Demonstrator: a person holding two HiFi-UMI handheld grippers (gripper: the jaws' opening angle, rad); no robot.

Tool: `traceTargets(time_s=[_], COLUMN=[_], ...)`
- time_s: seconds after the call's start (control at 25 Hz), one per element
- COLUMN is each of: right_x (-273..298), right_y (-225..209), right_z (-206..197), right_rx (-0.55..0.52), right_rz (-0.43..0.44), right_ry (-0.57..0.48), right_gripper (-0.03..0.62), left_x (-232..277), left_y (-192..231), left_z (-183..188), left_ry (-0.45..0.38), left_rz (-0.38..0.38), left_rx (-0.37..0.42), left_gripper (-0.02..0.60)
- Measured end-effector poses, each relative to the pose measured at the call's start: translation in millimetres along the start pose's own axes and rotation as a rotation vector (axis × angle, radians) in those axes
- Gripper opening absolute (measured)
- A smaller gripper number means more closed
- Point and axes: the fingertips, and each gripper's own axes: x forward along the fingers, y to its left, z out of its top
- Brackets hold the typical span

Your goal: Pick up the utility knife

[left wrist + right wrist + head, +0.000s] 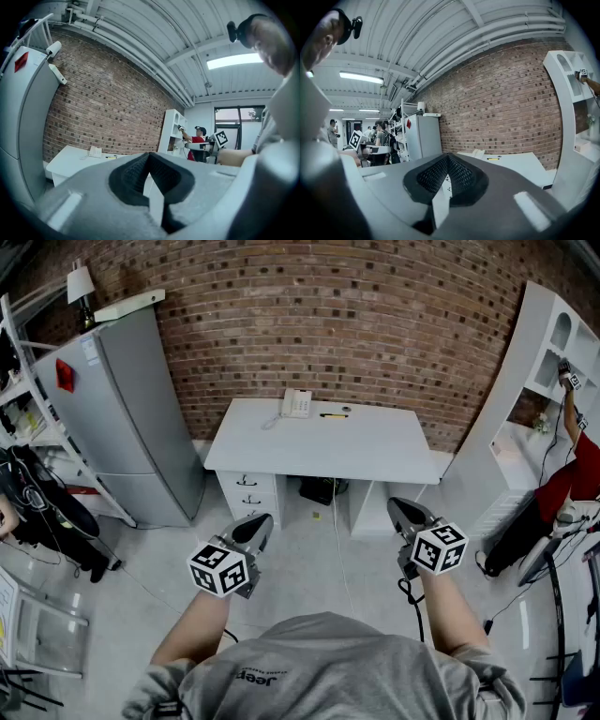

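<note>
The utility knife (333, 414) is a thin yellow and black strip lying near the back edge of the white desk (319, 451). It also shows as a small yellow sliver in the left gripper view (111, 157) and the right gripper view (492, 159). My left gripper (257, 527) and right gripper (403, 512) hang over the floor in front of the desk, well short of the knife. Both point toward the desk. The jaws of each are shut, tips touching, with nothing between them (149, 155) (448, 158).
A white telephone (297, 403) sits on the desk left of the knife. A grey fridge (131, 418) stands at the left and a white shelf unit (548, 371) at the right, where a person in red (581, 470) reaches up. Cables (337, 559) trail on the floor.
</note>
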Motion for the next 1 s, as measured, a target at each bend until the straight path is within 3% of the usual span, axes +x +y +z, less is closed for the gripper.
traceTargets(time_s=[0.48,0.68,1.0], right_x=[1,-6,-34], right_y=[-22,-38,-67], right_z=[-3,0,11], right_rx=[0.008,0.03,-0.027], right_rz=[0.015,0.03,0.05], right_ry=[0.008,0.007,0.012], right_gripper=[0.008,0.009,0.009], left_x=[25,40,74], left_y=[-9,-24,-61], left_z=[-2,-1,1], left_ry=[-0.001,-0.001,-0.029], left_rz=[-0.004,0.004,0.031], left_rx=[0.01,0.018,0.038], left_gripper=[-0.002,-0.002,-0.002])
